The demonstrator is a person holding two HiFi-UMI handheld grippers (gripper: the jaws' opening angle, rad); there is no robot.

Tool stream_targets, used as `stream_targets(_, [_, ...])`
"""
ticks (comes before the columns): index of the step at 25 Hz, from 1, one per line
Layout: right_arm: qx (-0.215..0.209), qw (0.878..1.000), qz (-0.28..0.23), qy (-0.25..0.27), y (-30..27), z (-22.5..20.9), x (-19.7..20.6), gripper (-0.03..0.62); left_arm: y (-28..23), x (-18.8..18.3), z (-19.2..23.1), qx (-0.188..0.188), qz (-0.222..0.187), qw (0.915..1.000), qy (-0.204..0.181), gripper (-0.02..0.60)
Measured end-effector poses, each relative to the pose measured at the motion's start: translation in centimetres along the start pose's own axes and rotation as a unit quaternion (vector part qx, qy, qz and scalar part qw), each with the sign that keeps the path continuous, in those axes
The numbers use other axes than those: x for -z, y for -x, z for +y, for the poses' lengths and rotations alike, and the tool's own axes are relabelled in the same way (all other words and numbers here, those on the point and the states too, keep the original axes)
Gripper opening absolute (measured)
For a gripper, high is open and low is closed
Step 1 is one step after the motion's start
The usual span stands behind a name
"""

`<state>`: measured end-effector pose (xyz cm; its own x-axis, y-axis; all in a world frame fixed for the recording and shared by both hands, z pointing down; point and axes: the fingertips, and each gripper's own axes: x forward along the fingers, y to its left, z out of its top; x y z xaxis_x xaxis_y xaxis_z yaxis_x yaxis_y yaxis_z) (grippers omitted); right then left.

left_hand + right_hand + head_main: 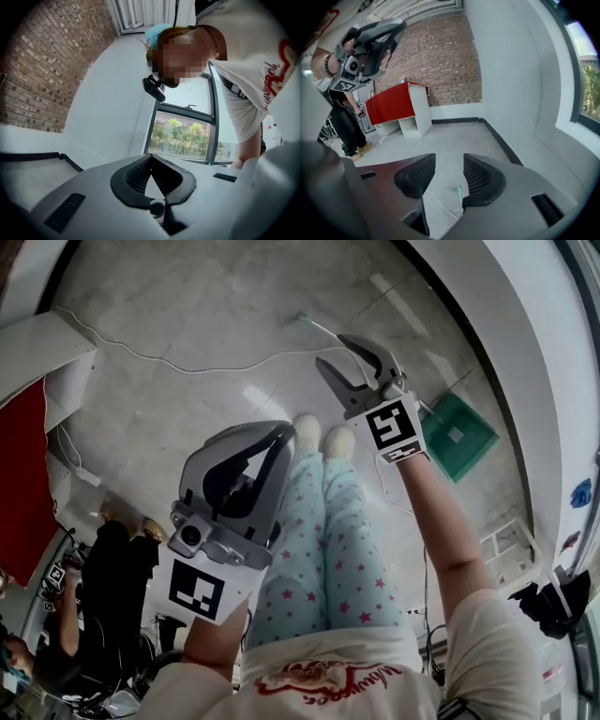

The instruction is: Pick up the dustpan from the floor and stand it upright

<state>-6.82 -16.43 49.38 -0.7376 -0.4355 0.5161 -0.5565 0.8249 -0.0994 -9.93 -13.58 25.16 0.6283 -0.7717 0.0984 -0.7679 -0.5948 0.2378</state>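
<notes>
The green dustpan lies flat on the pale floor to the right of my feet. Its thin pale handle runs away toward the upper left, and its tip shows far off between my right jaws. My right gripper hangs above the floor near that handle, open, with nothing between its pads. My left gripper is held nearer my body over my legs. Its jaws meet at the tips with nothing in them, and it faces a window and my own torso.
A white cable snakes across the floor behind my feet. A red cabinet with white shelves stands at the brick wall. A person in black stands at the left. A white wall ledge borders the right.
</notes>
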Motion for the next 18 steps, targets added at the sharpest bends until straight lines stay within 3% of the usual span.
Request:
stream_targets(10, [-0.014,0.997,0.075,0.015,-8.4,-1.7,12.2,0.192,0.3,8.0,1.4,0.002,0.01,0.9999,0.007,0.019])
stream_targets(18, [-0.017,0.988,0.152,0.036,-15.0,-1.9,22.7,0.192,1.5,14.0,1.2,0.009,0.034,0.9989,0.03,0.02])
